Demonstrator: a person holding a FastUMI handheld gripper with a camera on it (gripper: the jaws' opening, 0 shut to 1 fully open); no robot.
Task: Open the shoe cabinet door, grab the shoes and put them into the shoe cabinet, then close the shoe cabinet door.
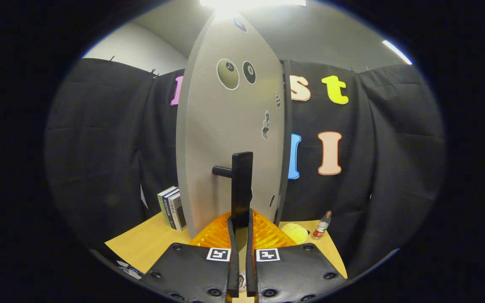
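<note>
The grey shoe cabinet door (pixel 221 139), dotted with round stickers, stands tall just ahead of me and is seen at a slant, its thin edge on the right. A black vertical bar handle (pixel 242 181) juts from the door on a short stub. My gripper (pixel 240 222) is shut on the lower end of this handle, one finger pressing on each side. The inside of the cabinet is hidden behind the door.
A light wooden table (pixel 150 242) lies below. Several upright books (pixel 171 208) stand left of the door. On the right of the door are a pale yellow round object (pixel 294 232) and a small bottle (pixel 322 225). Black cloth walls surround the booth.
</note>
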